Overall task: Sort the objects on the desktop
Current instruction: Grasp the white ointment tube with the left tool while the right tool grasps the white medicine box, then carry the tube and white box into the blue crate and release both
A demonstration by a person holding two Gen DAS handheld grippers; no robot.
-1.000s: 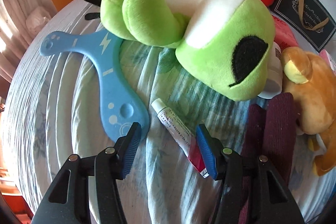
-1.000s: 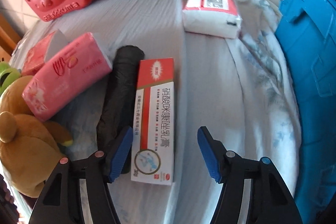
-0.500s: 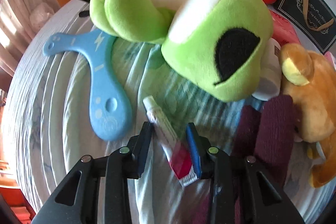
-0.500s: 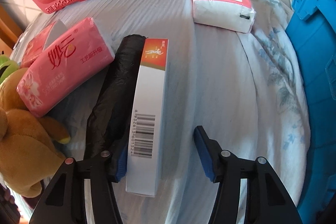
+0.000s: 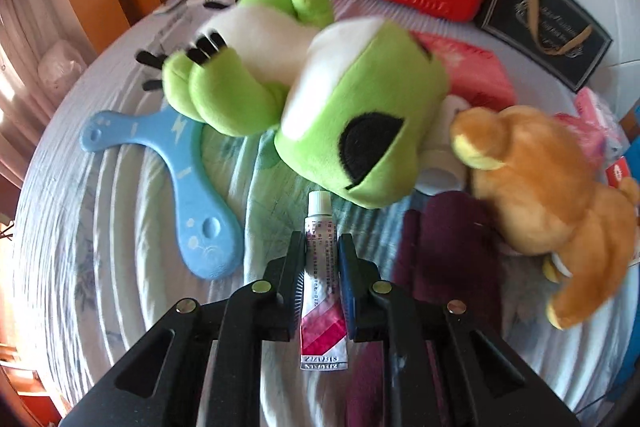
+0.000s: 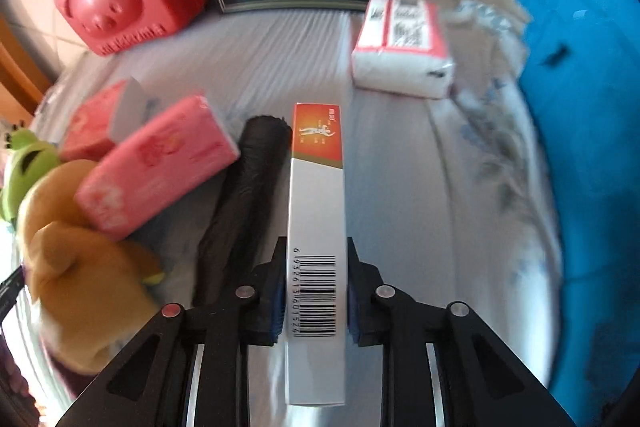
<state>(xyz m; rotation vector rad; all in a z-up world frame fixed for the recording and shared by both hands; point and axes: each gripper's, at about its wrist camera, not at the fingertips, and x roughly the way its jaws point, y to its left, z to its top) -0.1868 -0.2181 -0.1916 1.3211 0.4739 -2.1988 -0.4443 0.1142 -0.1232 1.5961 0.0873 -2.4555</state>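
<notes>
Left wrist view: your left gripper (image 5: 322, 255) has just closed on the ointment tube (image 5: 322, 267), pads pinching its mid-body, white cap pointing to 12 o'clock toward the green plush frog (image 5: 352, 115), crimped tail at 6 o'clock. The tube looks light and soft-walled; judged from here, a hard squeeze would dent it or push paste at the cap, so the mid-body hold, clear of the cap and the flat crimp, seems the sound place. The blue boomerang (image 5: 180, 179) lies at 9 o'clock, the brown plush bear (image 5: 552, 187) at 3 o'clock, and a dark maroon cloth (image 5: 452, 259) lies just beside the right pad.

In the right wrist view, your right gripper (image 6: 316, 291) has likewise just closed, clamping the medicine carton (image 6: 318, 227) on edge across its broad faces near the barcode end. The carton is probably light, stiff yet crushable cardboard; held at one end, the long free end toward 12 o'clock may droop or swing. A black folded umbrella (image 6: 248, 203) lies alongside at 10 o'clock, the blue bin (image 6: 584, 107) at 2 o'clock.
</notes>
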